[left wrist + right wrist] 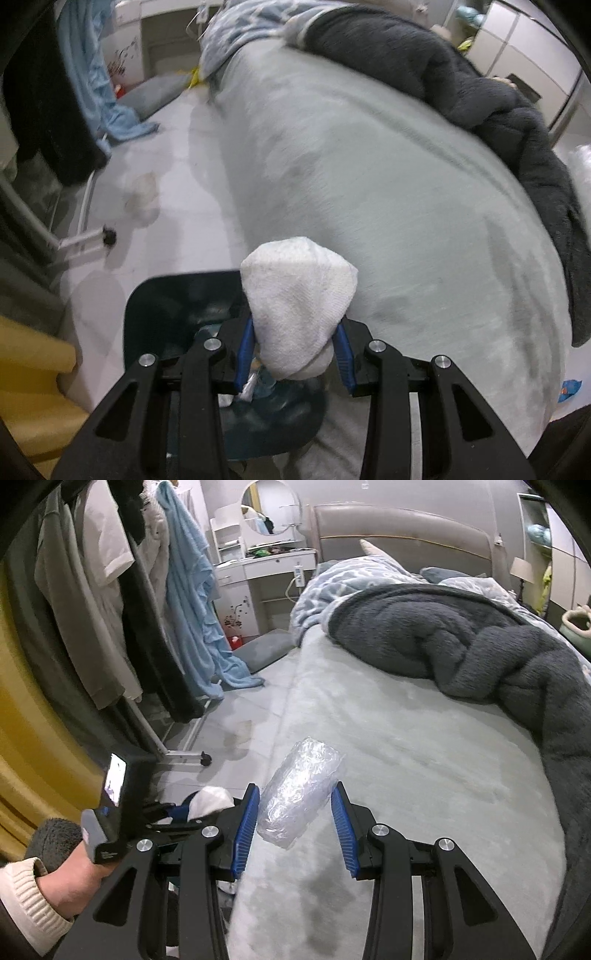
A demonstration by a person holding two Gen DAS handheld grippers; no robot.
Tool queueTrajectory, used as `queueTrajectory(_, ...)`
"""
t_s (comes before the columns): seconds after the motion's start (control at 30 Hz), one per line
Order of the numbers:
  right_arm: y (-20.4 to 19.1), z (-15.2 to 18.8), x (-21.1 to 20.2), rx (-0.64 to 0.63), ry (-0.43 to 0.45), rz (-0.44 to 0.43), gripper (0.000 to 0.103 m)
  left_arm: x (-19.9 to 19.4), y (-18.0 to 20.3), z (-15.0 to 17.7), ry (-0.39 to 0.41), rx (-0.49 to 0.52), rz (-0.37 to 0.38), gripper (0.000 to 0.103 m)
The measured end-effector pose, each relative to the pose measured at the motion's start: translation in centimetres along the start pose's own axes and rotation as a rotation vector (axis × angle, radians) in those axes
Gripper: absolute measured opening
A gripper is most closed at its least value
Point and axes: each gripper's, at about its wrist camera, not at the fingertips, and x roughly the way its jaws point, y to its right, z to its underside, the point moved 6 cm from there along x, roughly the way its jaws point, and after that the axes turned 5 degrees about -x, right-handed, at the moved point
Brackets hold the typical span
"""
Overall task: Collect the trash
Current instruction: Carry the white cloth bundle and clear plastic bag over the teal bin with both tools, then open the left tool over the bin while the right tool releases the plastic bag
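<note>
My left gripper is shut on a crumpled white tissue wad and holds it above the dark blue trash bin beside the bed. The bin holds some clear trash. The left gripper and tissue also show in the right wrist view, at lower left. My right gripper is open, with a crumpled clear plastic wrapper lying on the bed between its blue pads. The left pad is next to the plastic, and the right pad stands clear of it.
The grey-green bed cover carries a dark grey fuzzy blanket at the back. A clothes rack with hanging garments and a blue towel stands left. A small blue wrapper lies right of the bed. A yellow curtain hangs left.
</note>
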Motion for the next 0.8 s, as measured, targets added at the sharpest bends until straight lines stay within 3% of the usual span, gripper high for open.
queueTrajectory(0.07, -1.1, -0.3, 0.6, -0.006, -0.003, -0.019, 0.041, 0.5, -1.5, 0.5, -0.032, -0.028, -0.035, 0.040)
queueTrajectory(0.2, -3.9, -0.7, 2.3, -0.036, -0.020, -0.058, 0.041, 1.3, -4.4, 1.4, -0.091, -0.112, -0.029, 0.040)
queueTrajectory(0.57, -9.0, -1.2, 7.1, -0.089, -0.081, -0.139, 0.041, 2.2, -8.9, 3.4, -0.219, -0.185, -0.035, 0.042)
queueTrajectory(0.63, -9.4, -1.2, 8.0, -0.091, -0.094, -0.149, 0.041, 2.3, -9.5, 3.5, -0.233, -0.198, -0.025, 0.046)
queueTrajectory(0.7, -9.7, -0.9, 9.0, -0.095, -0.112, -0.155, 0.041, 2.0, -9.9, 3.6, -0.240, -0.215, -0.008, 0.061)
queueTrajectory(0.8, -10.2, -0.4, 10.7, -0.103, -0.142, -0.163, 0.041, 0.7, -10.6, 3.3, -0.217, -0.219, 0.002, 0.071)
